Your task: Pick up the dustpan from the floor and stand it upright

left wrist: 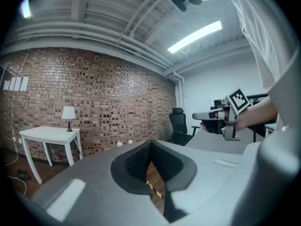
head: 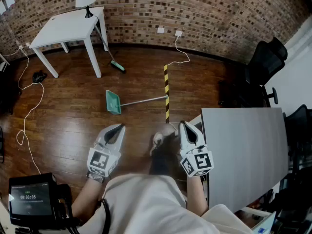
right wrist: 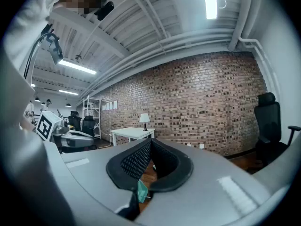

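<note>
Dustpan (head: 113, 102) lay untouched on the floor (head: 73, 116). My left gripper (head: 113, 129) and right gripper (head: 187, 129) were closed, empty. Next I had to reach down and open 1.

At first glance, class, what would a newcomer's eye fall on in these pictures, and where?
The green dustpan lies on the wooden floor mid-room, its long handle reaching a yellow-and-black striped strip. Nearer, the left gripper and right gripper hang shut and empty; a white table stands by the brick wall.
</note>
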Motion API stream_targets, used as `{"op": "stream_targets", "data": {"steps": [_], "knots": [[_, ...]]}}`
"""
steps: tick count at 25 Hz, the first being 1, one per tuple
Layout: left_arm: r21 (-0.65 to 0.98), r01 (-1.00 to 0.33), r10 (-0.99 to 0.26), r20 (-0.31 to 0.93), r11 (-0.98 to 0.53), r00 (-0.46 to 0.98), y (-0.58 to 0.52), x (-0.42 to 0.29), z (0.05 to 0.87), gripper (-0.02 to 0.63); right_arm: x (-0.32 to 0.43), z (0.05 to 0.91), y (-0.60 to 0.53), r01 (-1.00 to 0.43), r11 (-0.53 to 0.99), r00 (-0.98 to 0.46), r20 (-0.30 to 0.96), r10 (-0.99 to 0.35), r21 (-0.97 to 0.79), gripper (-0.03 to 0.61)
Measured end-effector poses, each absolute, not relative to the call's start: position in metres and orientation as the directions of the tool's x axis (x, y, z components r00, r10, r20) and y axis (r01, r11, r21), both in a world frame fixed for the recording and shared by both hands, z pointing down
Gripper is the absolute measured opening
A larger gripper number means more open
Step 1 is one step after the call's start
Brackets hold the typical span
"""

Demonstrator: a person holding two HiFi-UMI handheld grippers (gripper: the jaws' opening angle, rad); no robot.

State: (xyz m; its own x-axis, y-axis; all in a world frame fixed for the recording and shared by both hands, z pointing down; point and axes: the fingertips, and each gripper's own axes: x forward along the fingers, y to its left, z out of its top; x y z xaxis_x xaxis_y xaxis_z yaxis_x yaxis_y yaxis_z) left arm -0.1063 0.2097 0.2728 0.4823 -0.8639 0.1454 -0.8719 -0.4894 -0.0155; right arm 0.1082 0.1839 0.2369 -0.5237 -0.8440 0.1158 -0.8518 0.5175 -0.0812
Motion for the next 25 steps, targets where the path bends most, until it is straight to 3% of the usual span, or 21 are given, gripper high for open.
{"op": "stream_targets", "data": {"steps": [15, 25], "knots": [[-0.075, -0.906, -0.907, 0.108, -0.415, 0.407, -0.058, -0.022, 0.240, 0.002, 0.182, 0.236, -0.089, -0.801, 0.589, -0.598, 0.102, -0.795, -0.107, 0.014], [-0.040, -0.909, -0.898, 0.176, -0.415, 0.403, -0.118, -0.050, 0.266, 0.002, 0.179, 0.237, -0.158, -0.843, 0.523, -0.535, 0.115, -0.837, -0.124, 0.014]]}}
